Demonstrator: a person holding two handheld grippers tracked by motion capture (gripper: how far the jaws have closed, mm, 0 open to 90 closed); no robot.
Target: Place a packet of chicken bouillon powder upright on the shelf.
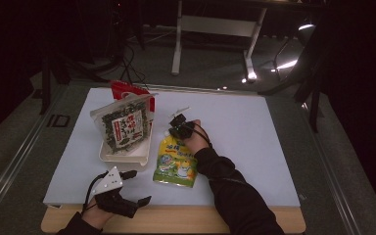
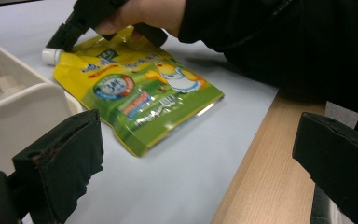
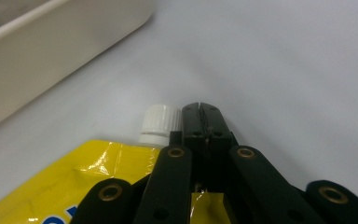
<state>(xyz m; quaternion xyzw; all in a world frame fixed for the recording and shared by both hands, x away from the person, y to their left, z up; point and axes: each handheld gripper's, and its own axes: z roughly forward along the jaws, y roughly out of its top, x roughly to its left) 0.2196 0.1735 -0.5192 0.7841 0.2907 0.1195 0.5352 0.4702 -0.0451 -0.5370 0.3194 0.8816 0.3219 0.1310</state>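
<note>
Our right tongs (image 3: pixel 200 112) have their jaws pressed together, and they pinch the top edge of the yellow pouch (image 1: pixel 176 164) just beside its white screw cap (image 3: pixel 161 122). In the high view we see these tongs (image 1: pixel 178 126) at the far end of the pouch, with the hand behind them. Our left tongs (image 1: pixel 136 186) rest at the near edge of the table (image 1: pixel 274 220), jaws spread wide and nothing between them; in their own view the two black jaws frame the pouch (image 2: pixel 135 93) from well apart.

The one container we see is a white tray (image 1: pixel 127 155), standing just to the left of the pouch. In it a clear bag of dark seaweed (image 1: pixel 122 127) stands upright, its label facing us, and a red packet (image 1: pixel 125 90) rises behind it. We cannot tell whether the red packet stands in the tray or behind it.

The pouch lies flat on the pale blue mat (image 1: pixel 254 147), cap pointing away from us, its bottom end toward the wooden table edge. It is glossy, yellow at the top and green lower down, with a cartoon figure, a round blue badge and printed writing that we cannot read.
</note>
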